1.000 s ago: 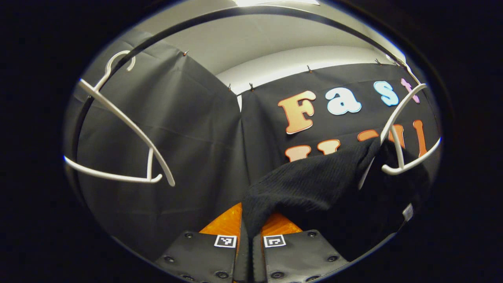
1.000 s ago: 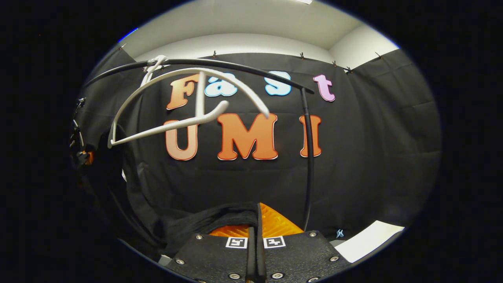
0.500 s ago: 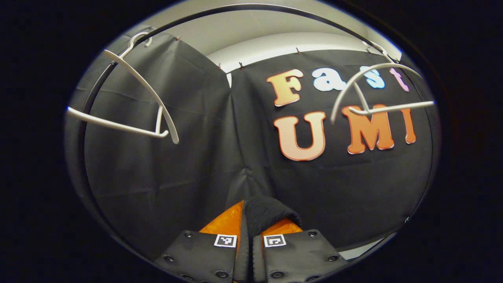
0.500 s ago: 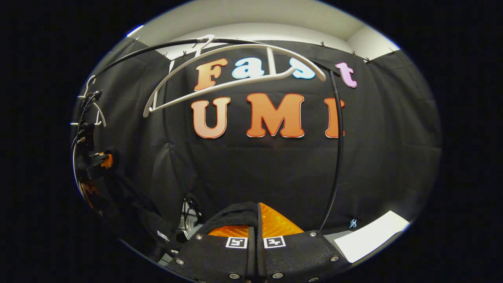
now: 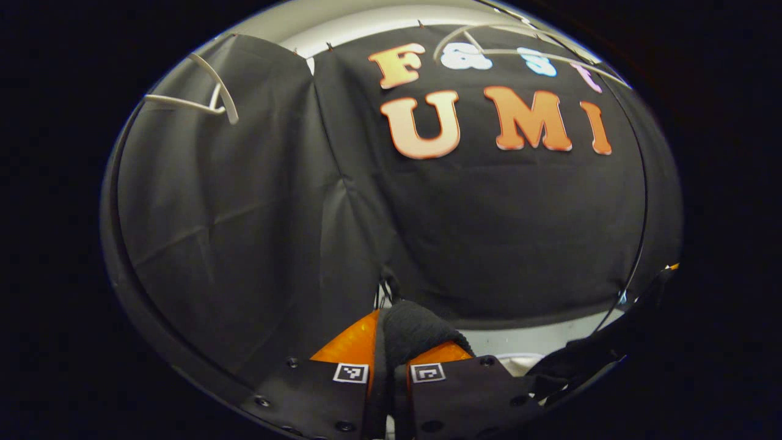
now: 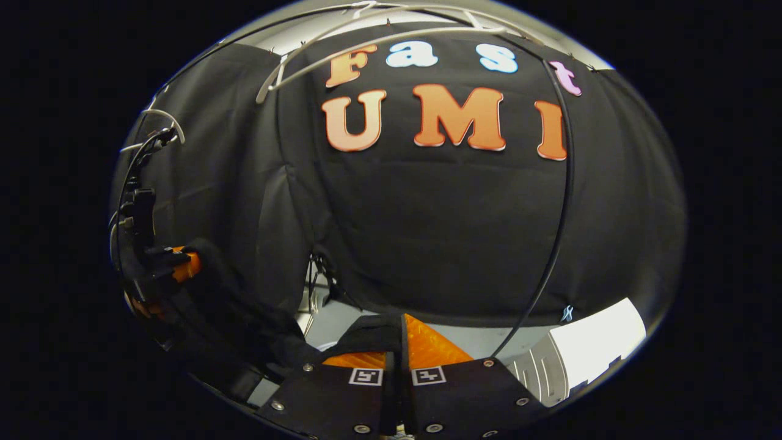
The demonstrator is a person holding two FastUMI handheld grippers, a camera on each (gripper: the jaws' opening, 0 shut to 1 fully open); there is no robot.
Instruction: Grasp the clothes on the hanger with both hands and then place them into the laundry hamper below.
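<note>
Clothes [image 5: 410,327] pinched btwn both jaws; 2 hangers [image 6: 366,36] bare overhead.

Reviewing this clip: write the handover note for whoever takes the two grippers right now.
Left gripper: shut on the black garment, a fold bunched between its fingers.
Right gripper: shut on the black garment too; the cloth trails off to its left, toward the other gripper.
White hanger: bare, up on the black rail near the top of the right gripper view; a second white hanger hangs further left.
Done: garment is off the hanger, held by both grippers.
Left: lower it into the hamper, likely the white slotted object at lower right, and release.
</note>
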